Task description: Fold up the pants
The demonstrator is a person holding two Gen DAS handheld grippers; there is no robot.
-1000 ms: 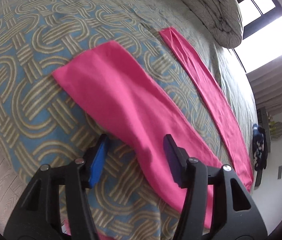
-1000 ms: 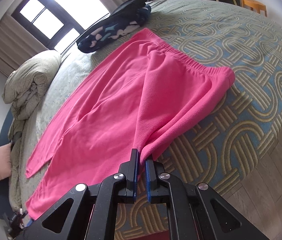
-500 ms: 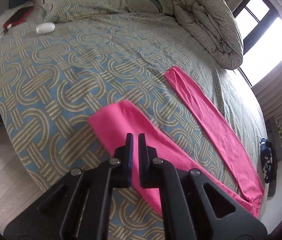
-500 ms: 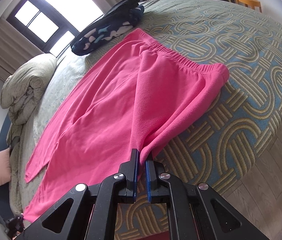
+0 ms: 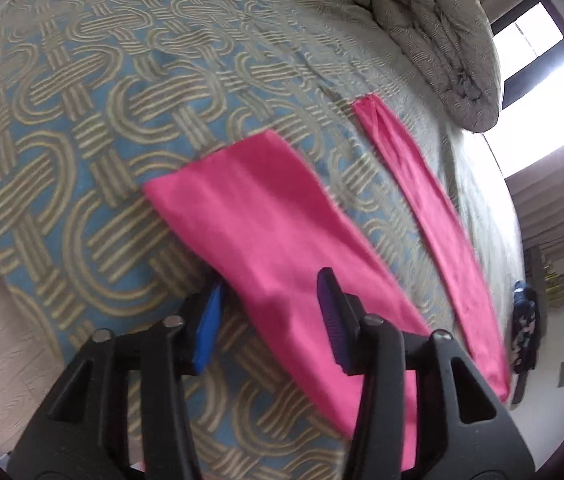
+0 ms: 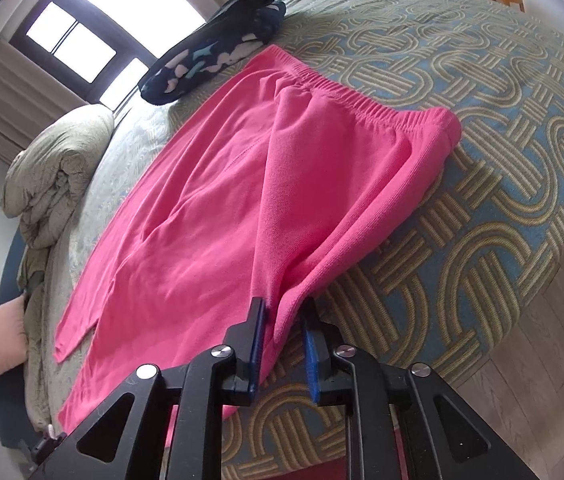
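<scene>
Item: pink pants (image 6: 241,208), lying flat on a bed (image 6: 502,128) with a blue-and-tan woven-pattern cover; elastic waistband at the far right, the two legs running away to the left, spread apart in a V. Material: soft knit, judged light and limp, likely to drape and crease under its own weight, not slippery, not fragile. Left gripper (image 5: 269,320): jaws have just been opening, now parted astride the near leg, pads not pressing the cloth. Right gripper (image 6: 284,352): jaws have just been opening, a raised fold of the near hip edge between them, no longer pinched. Suggested holds: near-leg hem and near waistband corner, pinching both layers so the cloth lifts evenly. Nearby: dark patterned garment (image 6: 213,60) beyond the waistband; rolled quilt (image 5: 442,40) by the window.
</scene>
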